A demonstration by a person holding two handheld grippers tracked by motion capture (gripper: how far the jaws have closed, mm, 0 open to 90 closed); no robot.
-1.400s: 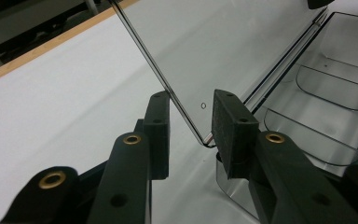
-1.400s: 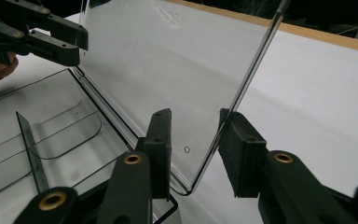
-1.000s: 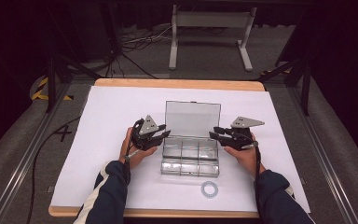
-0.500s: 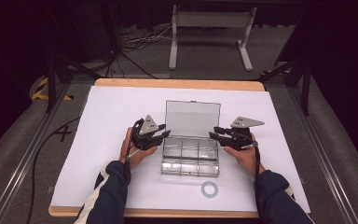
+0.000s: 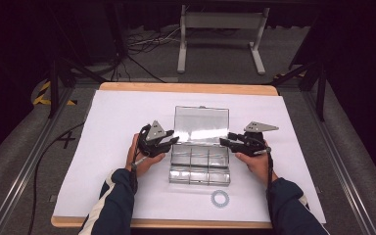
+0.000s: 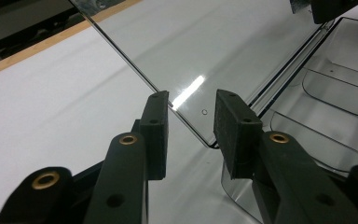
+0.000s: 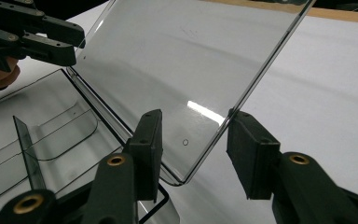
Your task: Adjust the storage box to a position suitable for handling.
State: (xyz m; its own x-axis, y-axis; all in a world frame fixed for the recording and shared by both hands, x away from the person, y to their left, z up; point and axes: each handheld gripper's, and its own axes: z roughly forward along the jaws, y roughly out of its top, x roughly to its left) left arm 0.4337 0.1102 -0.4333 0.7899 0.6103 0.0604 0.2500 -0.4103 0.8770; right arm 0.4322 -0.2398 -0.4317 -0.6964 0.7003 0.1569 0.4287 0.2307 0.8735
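A clear plastic compartment box sits mid-table with its lid raised and leaning back. My left gripper is at the lid's left lower corner and my right gripper at its right lower corner. In the left gripper view the left gripper is open, its pads either side of the lid's corner edge, above the empty compartments. In the right gripper view the right gripper is open, straddling the lid's other corner. The left gripper shows beyond it.
A small white ring lies on the white sheet just in front of the box, near the table's front edge. The wooden table edge runs along the far side. A metal stand is on the floor beyond.
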